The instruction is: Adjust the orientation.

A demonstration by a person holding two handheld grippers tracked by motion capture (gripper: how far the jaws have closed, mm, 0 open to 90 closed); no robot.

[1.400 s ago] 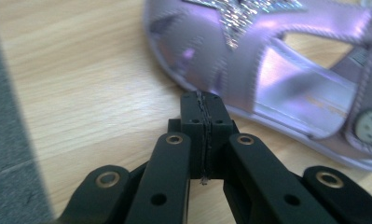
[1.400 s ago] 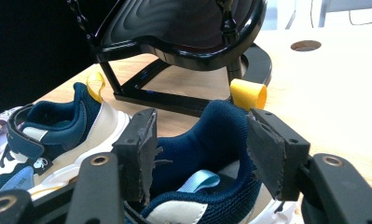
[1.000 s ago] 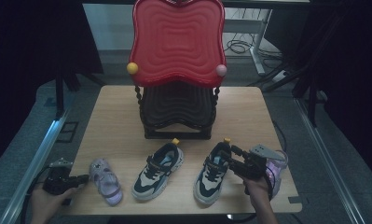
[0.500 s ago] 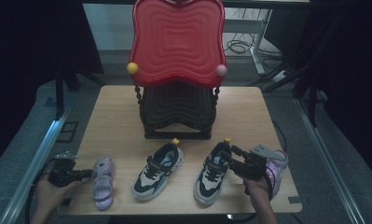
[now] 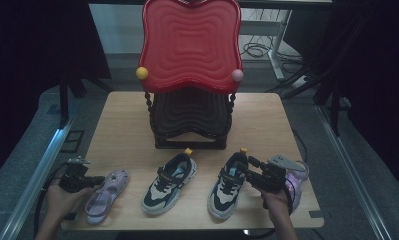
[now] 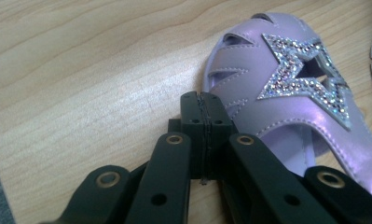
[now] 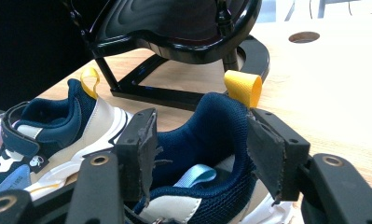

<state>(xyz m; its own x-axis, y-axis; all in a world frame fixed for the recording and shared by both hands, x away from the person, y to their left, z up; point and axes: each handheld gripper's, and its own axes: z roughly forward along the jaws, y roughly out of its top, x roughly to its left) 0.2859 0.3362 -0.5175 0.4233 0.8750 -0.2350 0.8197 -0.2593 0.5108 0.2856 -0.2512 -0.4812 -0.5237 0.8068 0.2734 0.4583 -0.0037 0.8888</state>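
Where dark drapes surround it, a wooden table [image 5: 122, 117] (pale grain) bears shoes [image 5: 169, 182]

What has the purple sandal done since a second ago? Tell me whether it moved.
Yes. The purple sandal has swung its toe away from the left sneaker toward the table's front edge, with the shut left gripper beside it.

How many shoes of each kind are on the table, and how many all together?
Navy and white sneakers: 2, the left sneaker and the right sneaker
Purple sandals: 2, the left sandal and the right sandal, partly hidden behind the right gripper
Total: 4 shoes
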